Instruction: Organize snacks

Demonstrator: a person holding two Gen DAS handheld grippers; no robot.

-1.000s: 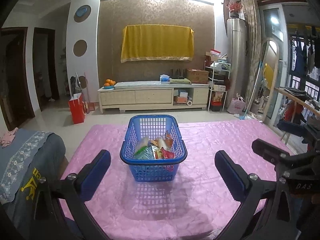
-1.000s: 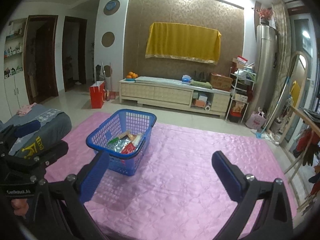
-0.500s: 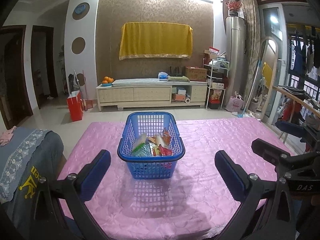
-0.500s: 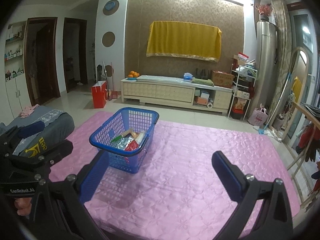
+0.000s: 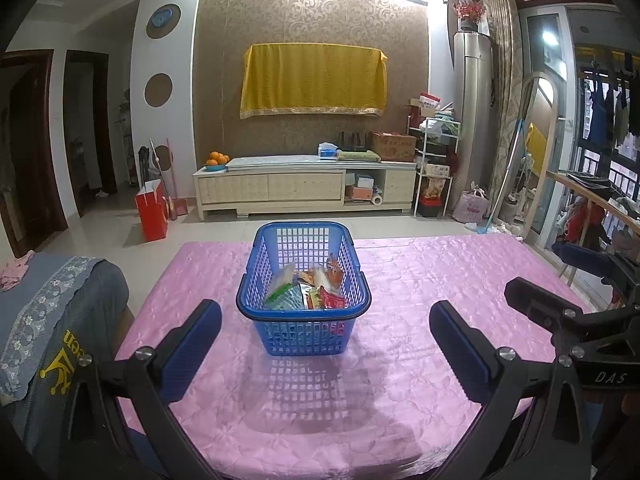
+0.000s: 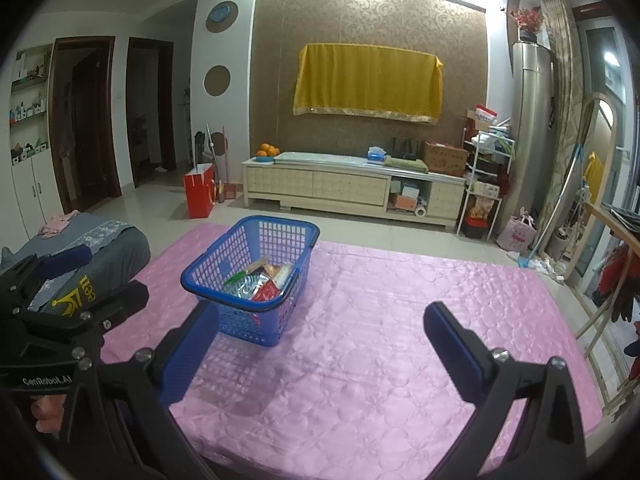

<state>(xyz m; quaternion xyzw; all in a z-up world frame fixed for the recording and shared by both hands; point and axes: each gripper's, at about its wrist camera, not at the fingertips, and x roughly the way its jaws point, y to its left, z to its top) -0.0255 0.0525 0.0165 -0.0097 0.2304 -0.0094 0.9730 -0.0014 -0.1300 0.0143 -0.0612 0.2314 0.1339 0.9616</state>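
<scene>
The right claw (image 5: 592, 344) is showing "DAS" in pale letters on its black body in the left wrist view. The left claw (image 6: 52, 320) is showing "GenRobot.AI" on its frame in the right wrist view. Snack packet print is staying unreadable.

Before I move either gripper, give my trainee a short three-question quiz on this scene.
1. True or false: the snack packets lie inside the blue basket.
2. The left gripper is: A) shut on a packet B) open and empty C) out of view.
3. What covers the surface under the basket?

Key: 1 true. 2 B. 3 a pink quilted cloth; the right gripper is open above it too.
</scene>
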